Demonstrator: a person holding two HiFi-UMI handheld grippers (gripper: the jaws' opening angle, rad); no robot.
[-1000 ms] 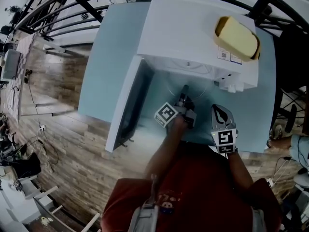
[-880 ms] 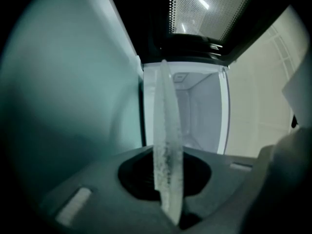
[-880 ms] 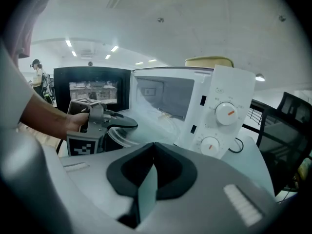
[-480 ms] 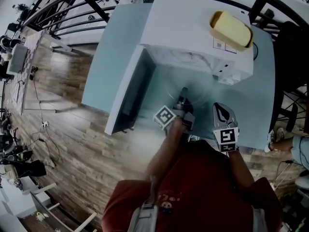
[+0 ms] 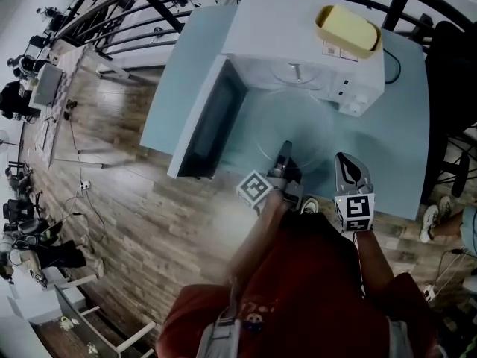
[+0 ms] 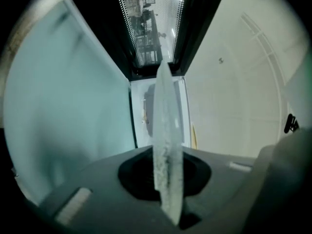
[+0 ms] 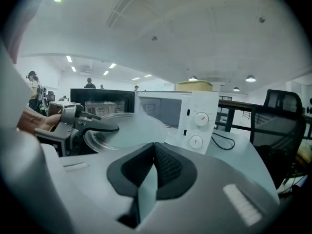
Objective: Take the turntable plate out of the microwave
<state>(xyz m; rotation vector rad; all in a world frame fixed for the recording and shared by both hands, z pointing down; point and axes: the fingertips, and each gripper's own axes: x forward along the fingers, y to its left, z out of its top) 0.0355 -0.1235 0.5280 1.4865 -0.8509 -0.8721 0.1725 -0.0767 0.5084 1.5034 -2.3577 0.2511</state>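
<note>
The left claw (image 5: pixel 285 151) is clenched on the near rim of the glass turntable plate (image 5: pixel 298 114); its own view shows the rim edge-on, pinched between the pads. Seen from the head view, the plate spreads away from that claw toward 12 o'clock. It hangs flat and level above the desk (image 5: pixel 391 125), in front of the microwave (image 5: pixel 298 36), whose door (image 5: pixel 212 121) swings wide toward 9 o'clock. I judge the plate to be clear of the cavity, or nearly so, with its far rim just short of the mouth. Being round, it has no long axis to line up, so only its level face and the single rim grip matter. The right claw (image 5: pixel 345 158) sits at 3 o'clock of the left one, just outside the plate's rim at about 5 o'clock, with its jaws together on nothing. Bare desk lies toward 3 o'clock of the plate, probably the place to set it down, and the left hand carries it there alone.
</note>
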